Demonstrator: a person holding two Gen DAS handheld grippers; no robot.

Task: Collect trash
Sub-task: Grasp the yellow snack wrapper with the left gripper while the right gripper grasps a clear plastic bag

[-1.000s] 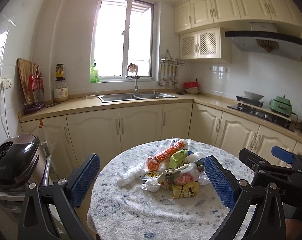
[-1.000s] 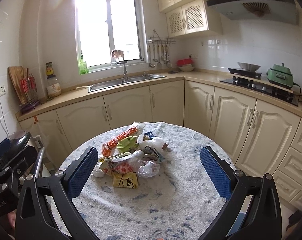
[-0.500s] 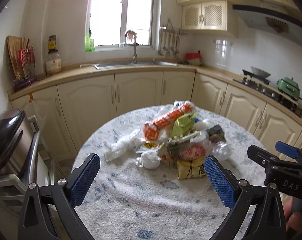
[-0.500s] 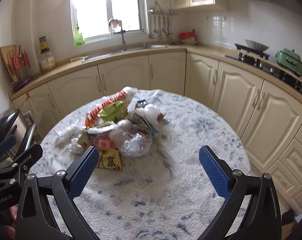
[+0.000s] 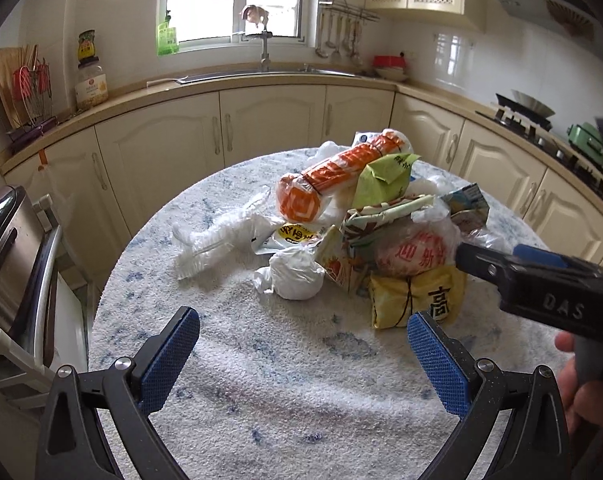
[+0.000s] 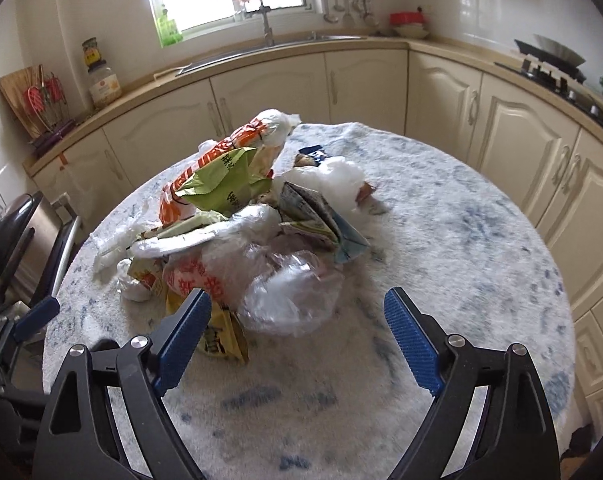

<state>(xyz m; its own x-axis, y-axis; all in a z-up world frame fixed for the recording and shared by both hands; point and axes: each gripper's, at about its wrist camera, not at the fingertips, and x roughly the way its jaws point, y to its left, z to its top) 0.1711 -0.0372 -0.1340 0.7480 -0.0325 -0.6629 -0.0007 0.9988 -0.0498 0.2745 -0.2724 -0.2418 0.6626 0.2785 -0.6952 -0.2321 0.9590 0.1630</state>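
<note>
**Both grippers spread wide, trash pile just ahead**

Left gripper (image 5: 303, 338) has its jaws wide apart over the round table (image 5: 261, 392), nothing between them. Same deal with the right gripper (image 6: 297, 316): spread apart, hanging right in front of a clear plastic bag (image 6: 289, 300), its left pad close by the yellow packet (image 5: 417, 300), can't tell if it touches.

Trash pile (image 5: 365, 232) sits mid-table. Near side: yellow packet, white knotted bag (image 5: 297, 274), red-printed bag (image 5: 417, 254). Left of that, a crumpled clear wrapper (image 5: 217, 240). Further back, a green packet (image 5: 385, 180) leaning on an orange-and-white bag (image 5: 333, 180).

Way behind: cream cabinets (image 5: 261, 124), sink (image 5: 261, 74) under the window.
</note>
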